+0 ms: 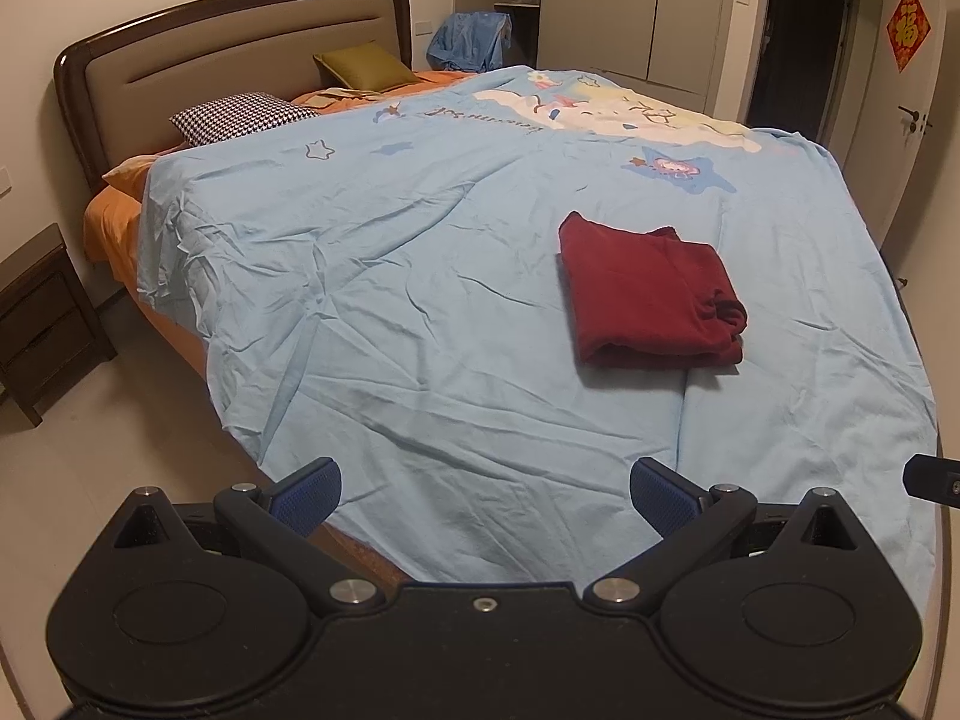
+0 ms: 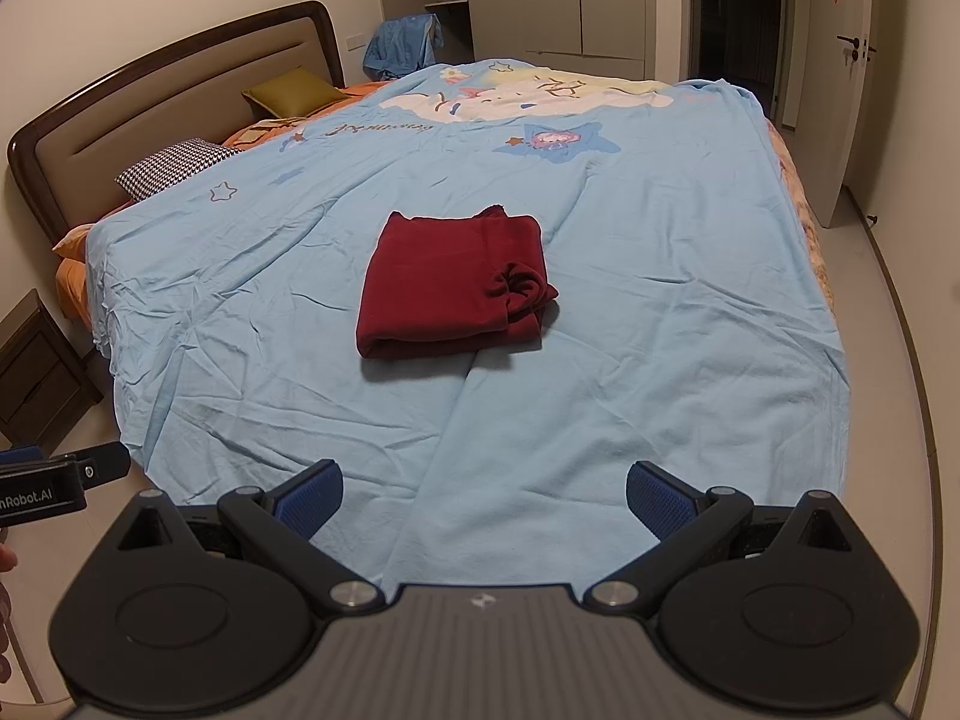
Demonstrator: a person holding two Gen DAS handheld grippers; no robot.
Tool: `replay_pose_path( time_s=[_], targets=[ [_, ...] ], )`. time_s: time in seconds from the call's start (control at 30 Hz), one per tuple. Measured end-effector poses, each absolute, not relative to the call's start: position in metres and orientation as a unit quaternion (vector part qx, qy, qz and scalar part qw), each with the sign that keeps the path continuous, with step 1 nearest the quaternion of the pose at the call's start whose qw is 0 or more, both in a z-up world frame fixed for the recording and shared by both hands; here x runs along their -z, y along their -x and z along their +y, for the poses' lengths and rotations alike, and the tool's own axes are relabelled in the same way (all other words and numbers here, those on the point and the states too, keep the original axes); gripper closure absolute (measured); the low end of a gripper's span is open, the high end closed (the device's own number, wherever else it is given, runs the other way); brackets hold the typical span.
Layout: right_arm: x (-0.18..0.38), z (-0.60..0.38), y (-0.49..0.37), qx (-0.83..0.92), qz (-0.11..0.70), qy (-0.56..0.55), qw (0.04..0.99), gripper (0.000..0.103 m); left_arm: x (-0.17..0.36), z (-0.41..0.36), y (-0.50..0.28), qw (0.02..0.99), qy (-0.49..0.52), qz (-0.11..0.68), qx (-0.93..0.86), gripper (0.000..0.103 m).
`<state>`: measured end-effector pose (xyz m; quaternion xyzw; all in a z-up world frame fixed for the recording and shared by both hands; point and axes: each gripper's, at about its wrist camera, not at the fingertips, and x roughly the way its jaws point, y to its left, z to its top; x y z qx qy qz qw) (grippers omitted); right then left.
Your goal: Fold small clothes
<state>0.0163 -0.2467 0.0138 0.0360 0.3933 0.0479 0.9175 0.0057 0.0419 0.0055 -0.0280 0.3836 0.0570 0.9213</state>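
the dark red garment lies folded on the blue bedspread (one bunched corner at right), left gripper and right gripper gaping wide, empty, well short of it; folding appears complete.

A bed under a light-blue sheet stands against cream walls, a dark nightstand beside its padded headboard.

nightstand cropped, doorway dark

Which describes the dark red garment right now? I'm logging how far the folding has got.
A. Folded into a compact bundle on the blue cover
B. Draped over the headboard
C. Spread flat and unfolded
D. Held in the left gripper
A: the dark red garment lies folded on the blue cover, with both grippers open and clear of it.
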Motion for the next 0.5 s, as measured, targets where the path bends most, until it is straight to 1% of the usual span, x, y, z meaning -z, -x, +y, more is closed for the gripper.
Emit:
replay_pose_path(
  time_s=[0.17,0.5],
  targets=[
    [-0.0139,-0.2468,-0.0165,-0.048,0.393,-0.036,0.917,0.000,-0.0059,0.0407,-0.0062,0.918,0.017,0.392,-0.063,0.001],
    [-0.0142,-0.2475,-0.0167,-0.048,0.394,-0.037,0.917,0.000,-0.0058,0.0443,-0.0075,0.914,0.032,0.401,-0.055,0.001]
  ],
)
